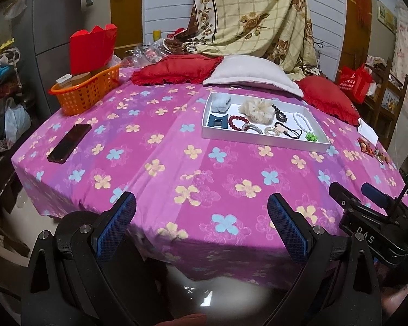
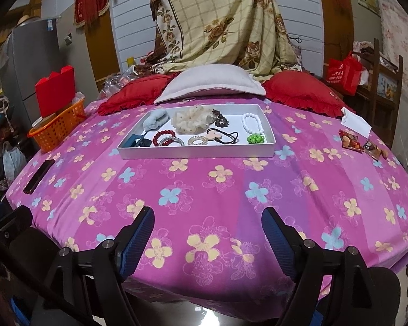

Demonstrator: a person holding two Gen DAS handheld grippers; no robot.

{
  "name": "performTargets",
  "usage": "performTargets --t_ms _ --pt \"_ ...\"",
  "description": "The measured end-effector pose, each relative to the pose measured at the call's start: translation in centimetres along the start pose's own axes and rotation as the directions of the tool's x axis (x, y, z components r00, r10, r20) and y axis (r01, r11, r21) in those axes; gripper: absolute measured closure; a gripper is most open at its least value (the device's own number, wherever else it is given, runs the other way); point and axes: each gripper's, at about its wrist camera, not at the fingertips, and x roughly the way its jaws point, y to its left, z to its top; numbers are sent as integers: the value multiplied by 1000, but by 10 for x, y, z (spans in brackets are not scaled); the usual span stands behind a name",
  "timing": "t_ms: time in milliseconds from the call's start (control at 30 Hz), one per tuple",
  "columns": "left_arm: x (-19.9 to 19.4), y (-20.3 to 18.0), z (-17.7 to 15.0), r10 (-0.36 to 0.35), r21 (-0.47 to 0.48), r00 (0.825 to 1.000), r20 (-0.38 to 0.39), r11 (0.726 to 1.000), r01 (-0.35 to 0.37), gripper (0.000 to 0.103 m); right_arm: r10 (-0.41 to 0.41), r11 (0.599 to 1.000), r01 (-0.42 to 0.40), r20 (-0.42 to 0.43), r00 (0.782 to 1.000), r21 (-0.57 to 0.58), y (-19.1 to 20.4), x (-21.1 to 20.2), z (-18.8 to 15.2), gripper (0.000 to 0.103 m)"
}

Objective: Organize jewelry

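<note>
A shallow white tray [image 2: 195,153] [image 1: 261,139] lies on the pink flowered cloth, far from both grippers. In it lie a grey-blue scrunchie [image 2: 155,118], a cream scrunchie [image 2: 191,119], a dark bead bracelet [image 2: 220,118], a white bead bracelet [image 2: 252,122], a green bead piece [image 2: 256,138], a red bead bracelet [image 2: 163,136], a blue clip [image 2: 134,139] and black hair ties [image 2: 223,137]. My left gripper [image 1: 201,212] hangs open over the near table edge with nothing between its fingers. My right gripper [image 2: 208,231] is open too and empty, also at the near edge.
A black phone [image 1: 69,142] lies at the left on the cloth. An orange basket [image 1: 85,92] with a red box stands at the back left. Red and grey pillows [image 2: 209,82] line the back. Snack packets [image 2: 349,140] and a white paper [image 2: 356,126] lie at the right.
</note>
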Motion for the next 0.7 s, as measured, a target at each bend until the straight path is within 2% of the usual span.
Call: performTargets --t_ms 700 --pt "8 0 -4 1 -5 999 -33 1000 -1 6 -5 1000 5 -7 1000 -6 2 2 -3 23"
